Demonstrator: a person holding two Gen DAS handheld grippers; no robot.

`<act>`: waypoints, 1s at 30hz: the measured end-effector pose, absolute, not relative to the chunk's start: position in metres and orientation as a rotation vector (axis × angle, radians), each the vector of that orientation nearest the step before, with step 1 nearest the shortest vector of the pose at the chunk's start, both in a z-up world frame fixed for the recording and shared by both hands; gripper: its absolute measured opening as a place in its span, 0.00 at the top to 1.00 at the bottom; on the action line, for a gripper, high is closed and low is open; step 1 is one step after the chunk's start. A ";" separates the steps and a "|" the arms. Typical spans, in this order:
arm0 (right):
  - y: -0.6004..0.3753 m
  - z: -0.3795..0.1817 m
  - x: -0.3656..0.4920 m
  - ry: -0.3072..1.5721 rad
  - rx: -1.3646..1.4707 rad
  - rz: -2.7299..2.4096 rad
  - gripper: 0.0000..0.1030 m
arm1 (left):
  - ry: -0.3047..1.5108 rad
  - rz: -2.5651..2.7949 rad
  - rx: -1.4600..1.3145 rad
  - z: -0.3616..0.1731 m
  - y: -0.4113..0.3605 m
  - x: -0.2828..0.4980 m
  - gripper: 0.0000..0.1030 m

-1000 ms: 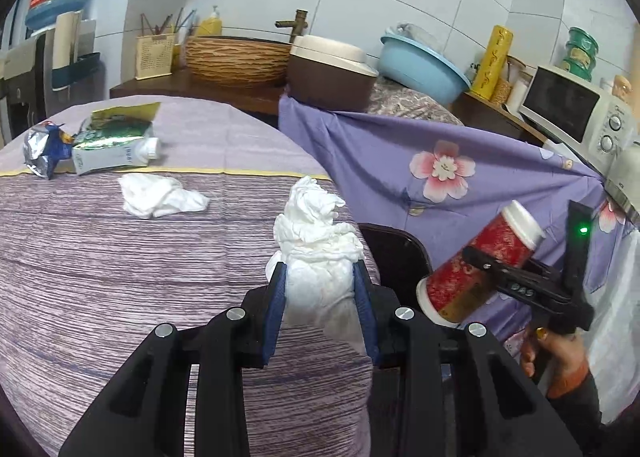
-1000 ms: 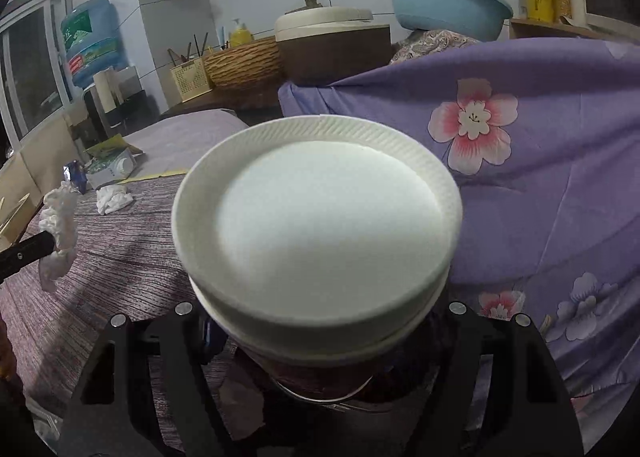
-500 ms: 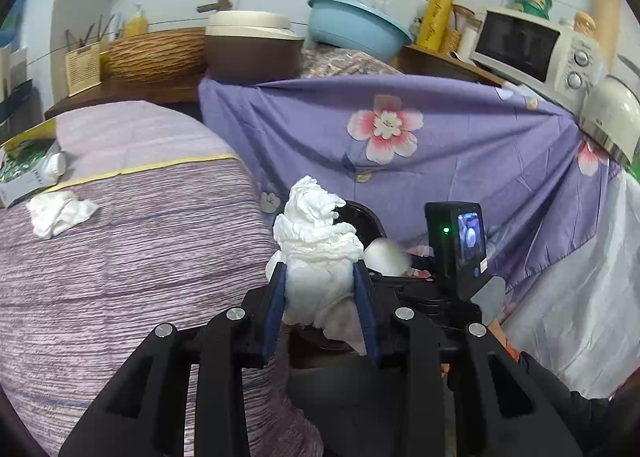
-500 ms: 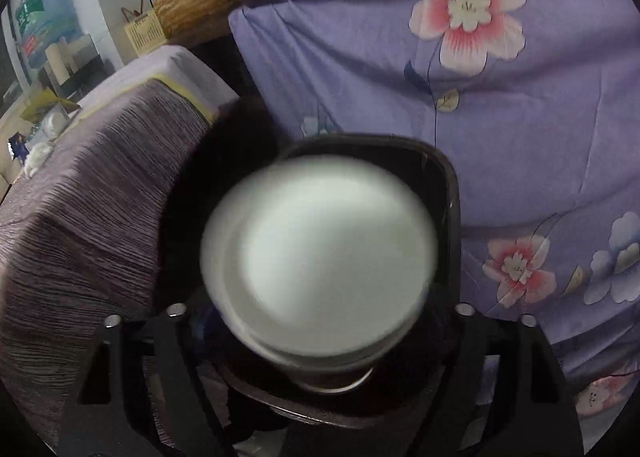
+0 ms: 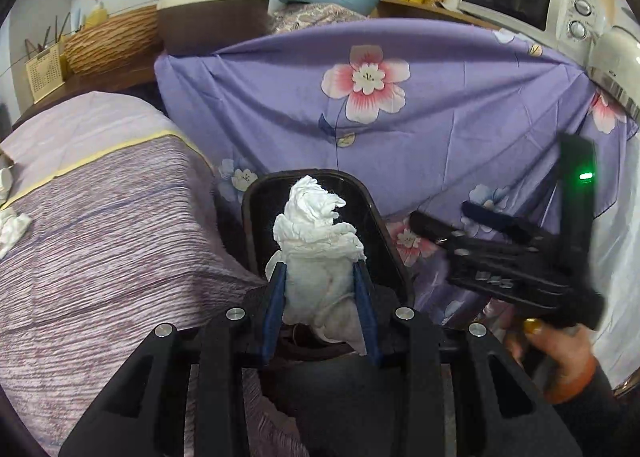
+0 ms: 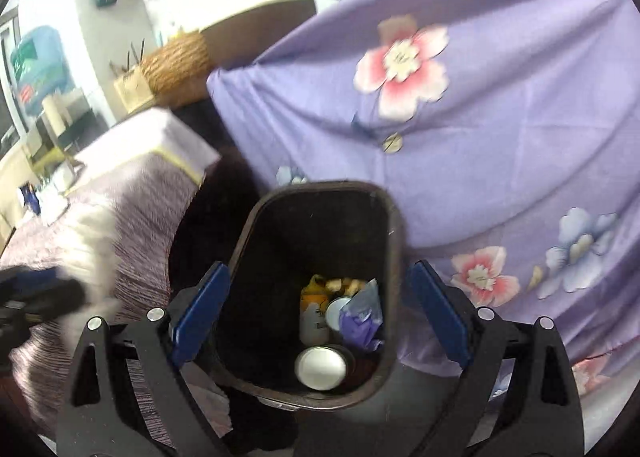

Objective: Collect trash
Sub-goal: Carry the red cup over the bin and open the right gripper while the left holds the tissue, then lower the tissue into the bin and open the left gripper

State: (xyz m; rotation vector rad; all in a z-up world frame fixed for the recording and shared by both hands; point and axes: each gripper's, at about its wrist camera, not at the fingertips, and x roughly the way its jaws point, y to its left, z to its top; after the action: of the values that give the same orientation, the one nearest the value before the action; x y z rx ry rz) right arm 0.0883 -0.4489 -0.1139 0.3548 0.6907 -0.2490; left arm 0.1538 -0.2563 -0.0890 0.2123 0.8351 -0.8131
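Left gripper [image 5: 320,273] is clamped on a crumpled white tissue [image 5: 316,233], both blue pads pressing its sides, and it hangs right above the open mouth of the dark trash bin [image 5: 384,225]. Right gripper [image 6: 320,297] has just been opening its jaws, and they stand wide apart with nothing between them, straddling the bin's rim [image 6: 394,225] from above. Down inside the bin lies the red cup with its white base [image 6: 320,367] showing, beside a purple wrapper [image 6: 360,317] and a yellow-topped bottle [image 6: 314,309]. The bin sits on the floor between the striped purple tablecloth [image 5: 100,241] and the lilac flowered sheet [image 5: 440,129]. Another white tissue [image 5: 12,229] lies on the table at the far left edge, well apart from the bin
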 end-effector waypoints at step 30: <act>-0.485 -0.081 0.044 0.602 0.369 -0.397 0.06 | 0.788 -0.821 0.289 -0.099 -0.305 0.152 0.08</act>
State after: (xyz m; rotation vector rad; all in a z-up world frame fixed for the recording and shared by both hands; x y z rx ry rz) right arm 0.0444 -0.4852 -0.0807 0.3694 0.6018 -0.3974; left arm 0.1523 -0.3054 -0.0992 0.2893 0.7879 -0.8211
